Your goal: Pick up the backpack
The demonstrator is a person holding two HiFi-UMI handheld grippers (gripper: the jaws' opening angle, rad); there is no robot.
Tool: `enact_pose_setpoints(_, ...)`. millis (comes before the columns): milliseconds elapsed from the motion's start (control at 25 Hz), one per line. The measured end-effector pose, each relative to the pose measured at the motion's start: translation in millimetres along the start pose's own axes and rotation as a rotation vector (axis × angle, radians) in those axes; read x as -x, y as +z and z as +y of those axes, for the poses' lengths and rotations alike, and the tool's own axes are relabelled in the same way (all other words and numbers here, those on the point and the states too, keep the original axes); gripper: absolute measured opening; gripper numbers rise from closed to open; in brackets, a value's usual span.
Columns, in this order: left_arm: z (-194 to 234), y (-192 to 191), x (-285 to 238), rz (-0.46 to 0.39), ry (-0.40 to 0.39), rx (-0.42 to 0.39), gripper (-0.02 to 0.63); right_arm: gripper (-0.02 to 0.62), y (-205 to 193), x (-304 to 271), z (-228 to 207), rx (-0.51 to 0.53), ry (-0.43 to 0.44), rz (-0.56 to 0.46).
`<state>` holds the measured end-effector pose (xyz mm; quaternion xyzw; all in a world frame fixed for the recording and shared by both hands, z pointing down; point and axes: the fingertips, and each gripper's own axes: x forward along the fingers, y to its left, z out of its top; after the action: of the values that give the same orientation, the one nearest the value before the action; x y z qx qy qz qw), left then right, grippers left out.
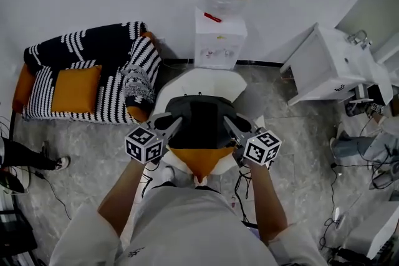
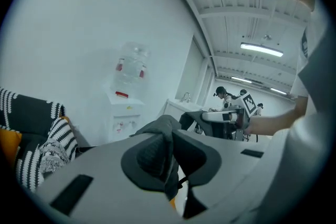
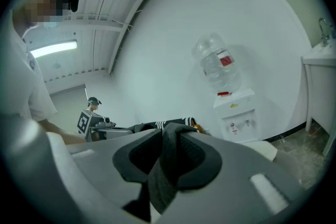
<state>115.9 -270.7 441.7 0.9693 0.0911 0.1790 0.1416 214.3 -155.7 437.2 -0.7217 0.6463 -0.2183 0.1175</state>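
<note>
A black backpack [image 1: 198, 120] with an orange lower part [image 1: 201, 160] hangs in front of me, off the floor. My left gripper [image 1: 175, 125] is shut on its left side and my right gripper [image 1: 229, 124] on its right side. In the left gripper view the left gripper [image 2: 170, 157] has its pads pinched on a dark grey strap [image 2: 160, 131]. The right gripper [image 2: 231, 115] and its marker cube show beyond. In the right gripper view the right gripper [image 3: 168, 160] clamps a dark strap [image 3: 176, 136], which bulges up between the jaws. The left gripper [image 3: 97, 126] shows at the left.
A low white table [image 1: 206, 79] stands under the backpack. A black-and-white striped sofa [image 1: 118, 90] with an orange cushion [image 1: 76, 89] is at the left, a water dispenser [image 1: 219, 40] against the back wall, a white sink cabinet [image 1: 324, 68] at the right. Cables [image 1: 246, 196] lie on the floor.
</note>
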Motion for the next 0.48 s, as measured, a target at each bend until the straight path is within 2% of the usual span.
enact_pose_setpoints(160,-11.3,26.2,11.4,-0.039,-0.047,-0.04,0.028,0.08,22.3,11.1,16.7,-0.021,-0.012,-0.061)
enact_pose_setpoints(480,-23.8,76.1,31.7,-0.107,-0.107,-0.123,0.028,0.08,62.9,25.4,51.9,0.053,-0.03,-0.122)
